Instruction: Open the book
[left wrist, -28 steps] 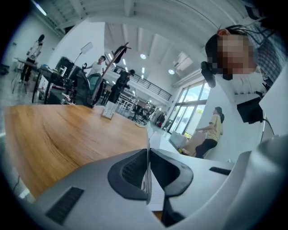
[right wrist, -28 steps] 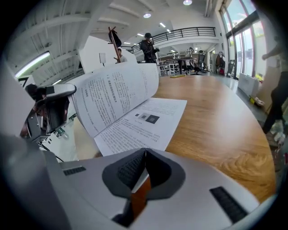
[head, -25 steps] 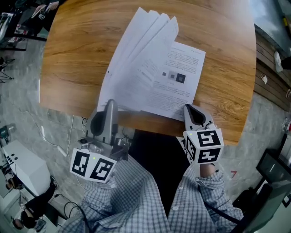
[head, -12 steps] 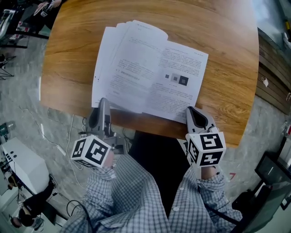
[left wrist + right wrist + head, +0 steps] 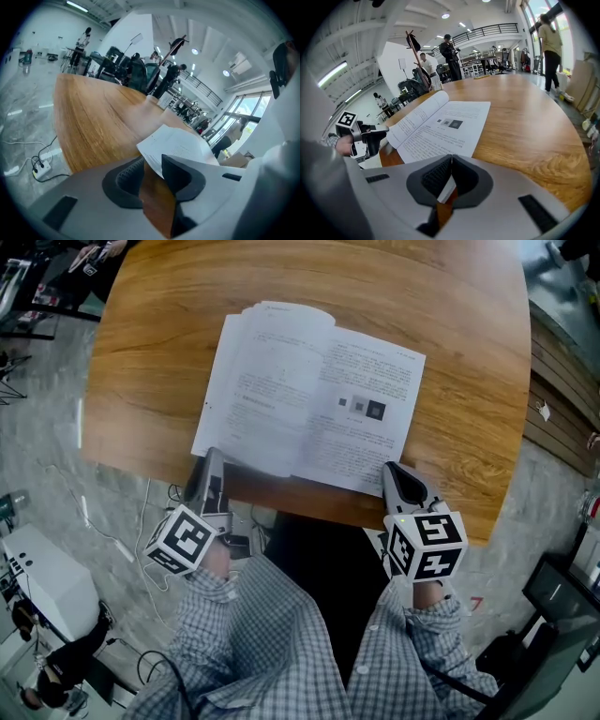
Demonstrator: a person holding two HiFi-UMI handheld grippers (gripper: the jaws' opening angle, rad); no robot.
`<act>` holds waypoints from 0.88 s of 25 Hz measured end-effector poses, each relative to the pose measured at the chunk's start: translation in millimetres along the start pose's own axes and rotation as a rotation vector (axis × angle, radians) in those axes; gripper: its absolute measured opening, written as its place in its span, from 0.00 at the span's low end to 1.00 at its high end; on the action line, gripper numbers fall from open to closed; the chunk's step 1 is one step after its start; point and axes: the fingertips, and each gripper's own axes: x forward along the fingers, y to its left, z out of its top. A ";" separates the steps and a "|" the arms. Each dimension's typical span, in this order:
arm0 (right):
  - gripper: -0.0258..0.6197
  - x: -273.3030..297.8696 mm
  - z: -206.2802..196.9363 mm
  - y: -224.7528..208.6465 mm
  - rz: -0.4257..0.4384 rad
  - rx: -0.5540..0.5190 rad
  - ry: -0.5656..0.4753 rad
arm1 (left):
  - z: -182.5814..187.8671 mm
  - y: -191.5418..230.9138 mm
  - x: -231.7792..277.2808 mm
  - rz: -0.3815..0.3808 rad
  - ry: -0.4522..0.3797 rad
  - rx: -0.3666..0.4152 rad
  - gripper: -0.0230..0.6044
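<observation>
As the book (image 5: 314,395) lies open ahead, my left gripper (image 5: 152,165) has just been opening off its pages, with nothing pinched. My right gripper (image 5: 450,161) clamps its near corner, and I judge letting go comes next.

White book (image 5: 314,399) open flat, printed pages up, near table's front edge.

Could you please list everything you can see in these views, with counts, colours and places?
table: one, brown wood, under the book.
book: one, white pages, lying open on the table's near side.
power strip: one, white, on the grey floor left of the table.
people: several, far across the room.
sleeves: two, checked, behind the grippers.
left gripper: one, grey, jaws just opening, book's near-left corner at their tips, unpinched.
right gripper: one, grey, shut on the book's near-right corner.
</observation>
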 end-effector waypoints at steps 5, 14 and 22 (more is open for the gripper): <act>0.08 1.0 -0.5 -1.0 0.013 0.044 0.011 | 8.8 21.5 -13.1 0.100 -0.006 0.106 0.18; 0.08 -1.6 0.1 0.3 0.021 0.094 -0.011 | 16.1 -28.6 -6.2 -0.033 -0.014 0.228 0.06; 0.08 -32.5 37.7 12.8 0.031 0.062 -0.172 | 5.8 -95.4 -1.6 -0.181 -0.007 0.260 0.05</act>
